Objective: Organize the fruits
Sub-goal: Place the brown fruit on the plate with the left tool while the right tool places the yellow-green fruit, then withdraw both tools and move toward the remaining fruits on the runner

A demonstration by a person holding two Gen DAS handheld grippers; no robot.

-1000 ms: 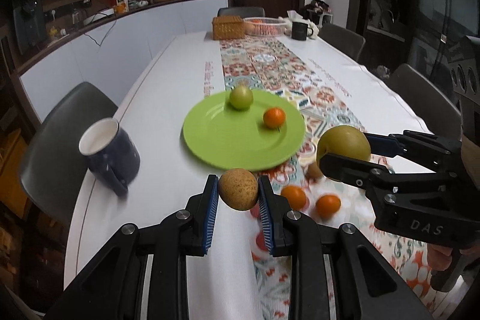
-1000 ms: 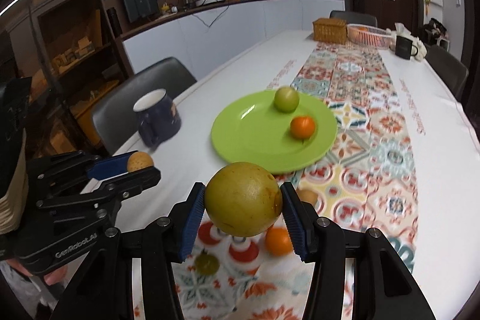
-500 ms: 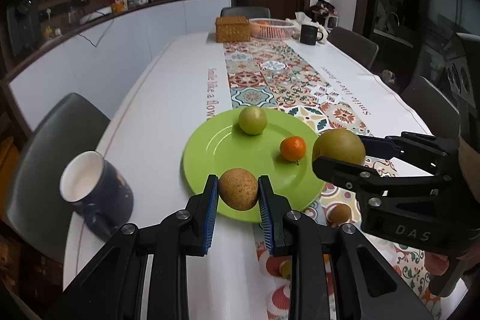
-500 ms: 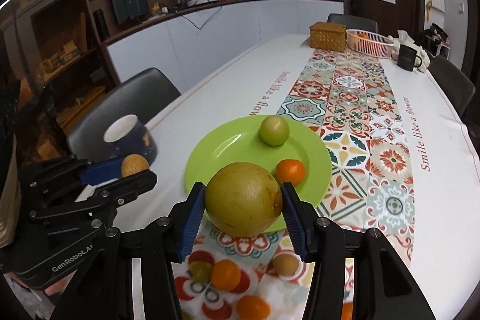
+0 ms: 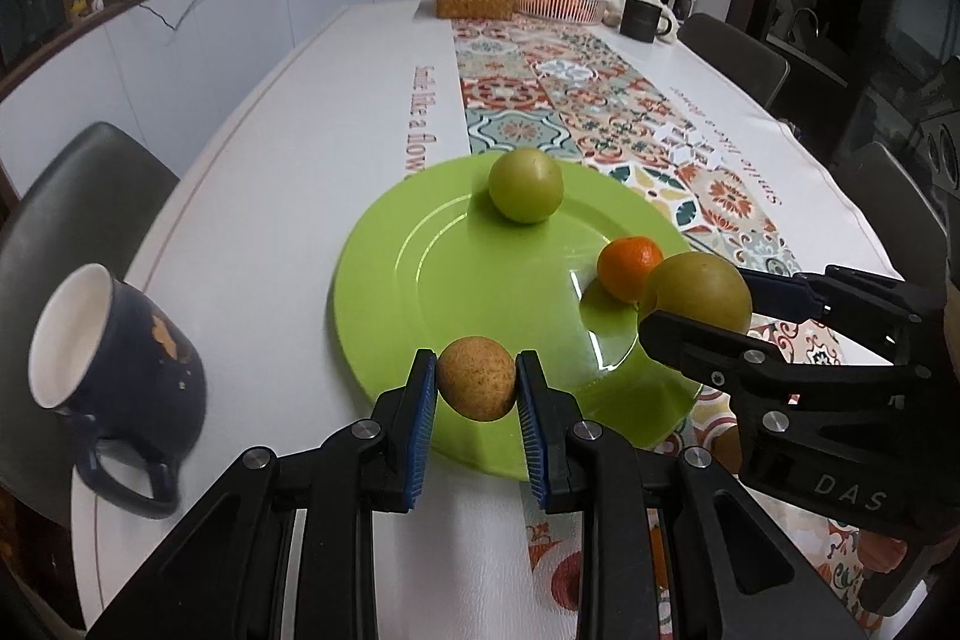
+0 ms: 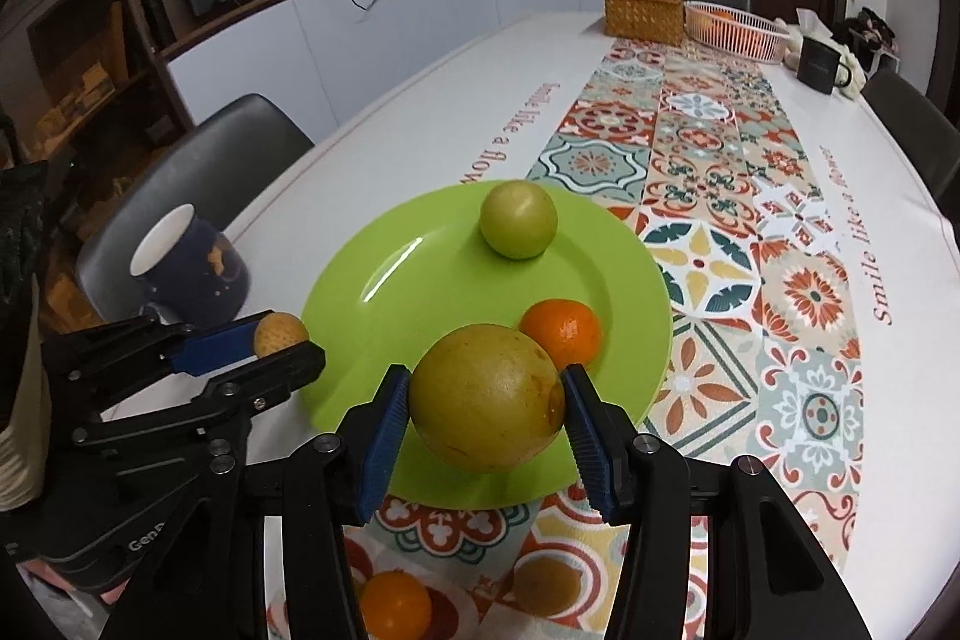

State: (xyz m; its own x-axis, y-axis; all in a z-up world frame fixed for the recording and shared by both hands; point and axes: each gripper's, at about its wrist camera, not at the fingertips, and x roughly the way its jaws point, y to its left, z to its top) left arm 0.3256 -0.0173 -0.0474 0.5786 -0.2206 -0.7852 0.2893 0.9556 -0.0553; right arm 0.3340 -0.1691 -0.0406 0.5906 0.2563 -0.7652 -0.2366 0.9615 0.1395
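Fruits now hang over the green plate (image 5: 420,292): left gripper (image 5: 476,388) fingers clenched on brown fruit (image 5: 476,386), right gripper (image 6: 486,400) on yellow-green fruit (image 6: 486,397); drop comes next.

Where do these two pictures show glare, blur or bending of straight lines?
Left wrist view: white glare streaks on the green plate near the orange; the blue mug looks slightly smeared. Right wrist view: one glare streak on the plate; the table edge curves from the fisheye lens.
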